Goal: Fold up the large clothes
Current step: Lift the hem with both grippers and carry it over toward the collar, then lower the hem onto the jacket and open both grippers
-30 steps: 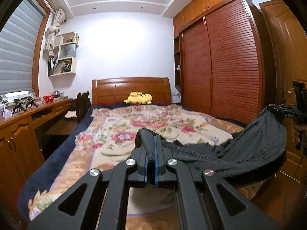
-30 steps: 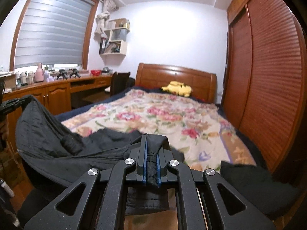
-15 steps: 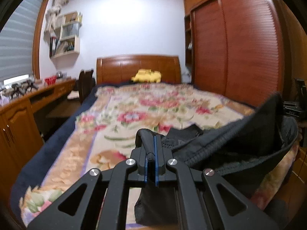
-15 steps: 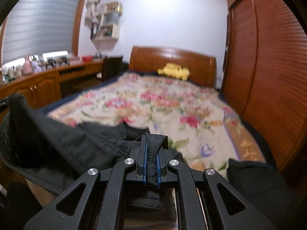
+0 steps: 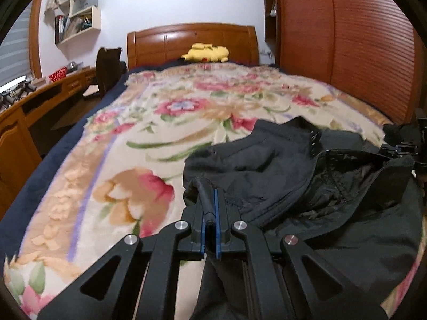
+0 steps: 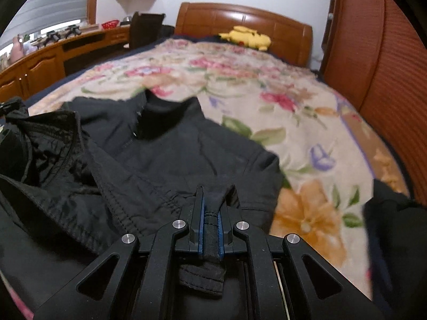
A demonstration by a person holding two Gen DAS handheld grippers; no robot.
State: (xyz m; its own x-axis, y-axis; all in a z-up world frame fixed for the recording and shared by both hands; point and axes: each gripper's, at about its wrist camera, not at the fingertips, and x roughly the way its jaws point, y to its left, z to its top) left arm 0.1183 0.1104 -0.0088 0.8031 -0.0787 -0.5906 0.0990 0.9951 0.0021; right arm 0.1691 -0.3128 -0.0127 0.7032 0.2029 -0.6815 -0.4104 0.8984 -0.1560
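Black jacket [image 5: 307, 176] clamped in both claws [image 5: 210, 200] [image 6: 210, 202] lies on floral blanket [image 5: 165, 122], yellow plush [image 5: 206, 52] behind.

Bed [image 5: 112, 144] w/ floral blanket: black jacket [image 5: 280, 160] near foot, yellow plush [image 5: 206, 52], prob. toy, by headboard.

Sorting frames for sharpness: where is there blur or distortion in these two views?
Left wrist: blanket smeared by motion, wardrobe bowed by fisheye, left gripper and jacket fairly sharp. Right wrist: blanket and dark cloth at right edge blurred, right gripper crisp.
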